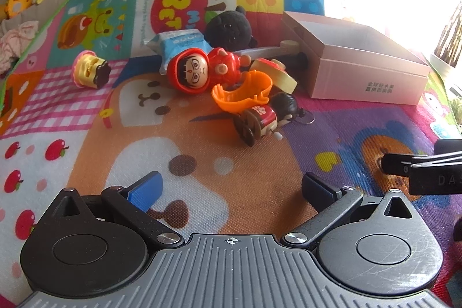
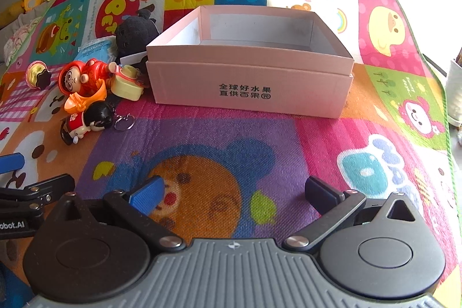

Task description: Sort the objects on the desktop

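Left wrist view: your left gripper (image 1: 231, 189) gapes empty; orange cup (image 1: 242, 91) at 12 o'clock looks light, slick — pinch its rim.

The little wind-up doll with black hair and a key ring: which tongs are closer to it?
Left. The left tongs point almost straight at the wind-up doll, open, with bare mat between. The right tongs face the pink box; the doll lies far off to their left.
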The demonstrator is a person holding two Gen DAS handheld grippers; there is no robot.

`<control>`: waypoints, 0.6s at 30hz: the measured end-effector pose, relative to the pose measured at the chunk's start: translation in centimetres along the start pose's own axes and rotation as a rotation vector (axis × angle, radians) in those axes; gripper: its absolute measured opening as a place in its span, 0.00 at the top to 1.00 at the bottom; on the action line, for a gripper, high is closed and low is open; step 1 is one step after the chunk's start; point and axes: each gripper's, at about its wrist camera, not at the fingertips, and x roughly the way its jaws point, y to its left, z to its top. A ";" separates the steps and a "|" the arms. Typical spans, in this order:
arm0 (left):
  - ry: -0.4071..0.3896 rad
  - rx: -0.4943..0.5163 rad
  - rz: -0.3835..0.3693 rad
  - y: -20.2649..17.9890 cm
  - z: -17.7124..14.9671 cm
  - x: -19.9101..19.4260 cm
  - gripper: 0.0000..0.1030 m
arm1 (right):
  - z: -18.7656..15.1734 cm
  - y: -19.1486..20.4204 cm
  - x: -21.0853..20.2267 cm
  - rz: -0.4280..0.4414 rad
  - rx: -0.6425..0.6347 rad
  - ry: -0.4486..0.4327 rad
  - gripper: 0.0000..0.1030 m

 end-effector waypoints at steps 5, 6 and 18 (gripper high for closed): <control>0.019 0.013 -0.006 -0.1 0.2 0.1 0.00 | -0.9 0.5 -0.8 -0.042 0.016 -0.009 0.00; 0.019 0.016 -0.011 0.0 0.2 0.1 0.00 | -0.8 0.4 -0.8 -0.037 0.018 -0.003 0.00; 0.052 0.049 0.005 1.3 2.7 0.7 0.00 | -1.0 0.2 -1.2 -0.022 0.015 -0.003 0.00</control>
